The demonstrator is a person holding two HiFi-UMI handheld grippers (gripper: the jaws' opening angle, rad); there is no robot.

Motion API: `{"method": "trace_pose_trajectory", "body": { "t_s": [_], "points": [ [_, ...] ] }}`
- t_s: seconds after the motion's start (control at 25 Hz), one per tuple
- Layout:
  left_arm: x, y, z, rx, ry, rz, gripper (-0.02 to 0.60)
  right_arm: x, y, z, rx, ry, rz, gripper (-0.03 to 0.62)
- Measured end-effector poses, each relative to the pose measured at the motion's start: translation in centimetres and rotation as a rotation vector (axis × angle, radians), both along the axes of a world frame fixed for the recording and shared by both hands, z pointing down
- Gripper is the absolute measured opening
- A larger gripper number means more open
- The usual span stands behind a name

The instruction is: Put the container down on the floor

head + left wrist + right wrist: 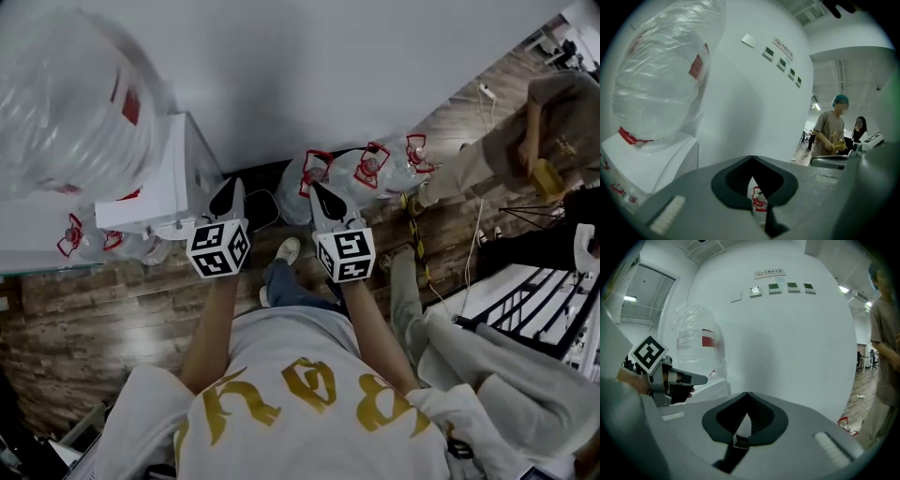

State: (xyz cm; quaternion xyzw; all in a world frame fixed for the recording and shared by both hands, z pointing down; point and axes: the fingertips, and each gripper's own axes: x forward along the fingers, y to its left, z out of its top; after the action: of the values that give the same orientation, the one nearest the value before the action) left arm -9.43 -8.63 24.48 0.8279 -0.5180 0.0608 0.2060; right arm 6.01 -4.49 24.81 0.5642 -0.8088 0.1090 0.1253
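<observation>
A big clear water container (66, 103) wrapped in plastic film, with red labels, sits upside down on a white dispenser (159, 192) at the left. It also shows in the left gripper view, where the container (661, 79) fills the upper left, and as the container (696, 341) in the right gripper view. My left gripper (230, 195) hovers just right of the dispenser, jaws together and empty. My right gripper (319, 195) hangs beside it, also shut on nothing. The left gripper (751, 159) and right gripper (747, 394) both point at the white wall.
Several wrapped water jugs (361, 173) lie on the wooden floor against the curved white wall (328, 66). More jugs (94, 239) sit under the dispenser. A person in beige (544, 122) stands at the right near a white rack (534, 291). A striped strip (417, 244) crosses the floor.
</observation>
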Motion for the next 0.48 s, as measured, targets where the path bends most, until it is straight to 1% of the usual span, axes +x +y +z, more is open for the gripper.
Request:
{"method": "trace_pose_trajectory", "body": {
  "t_s": [0.24, 0.48],
  "points": [
    [-0.4, -0.6, 0.4, -0.008, 0.021, -0.002, 0.002, -0.2, -0.5, 0.0, -0.002, 0.002, 0.007, 0.026],
    [-0.3, -1.1, 0.8, -0.014, 0.010, 0.003, 0.002, -0.3, -0.9, 0.1, -0.006, 0.007, 0.015, 0.026]
  ]
}}
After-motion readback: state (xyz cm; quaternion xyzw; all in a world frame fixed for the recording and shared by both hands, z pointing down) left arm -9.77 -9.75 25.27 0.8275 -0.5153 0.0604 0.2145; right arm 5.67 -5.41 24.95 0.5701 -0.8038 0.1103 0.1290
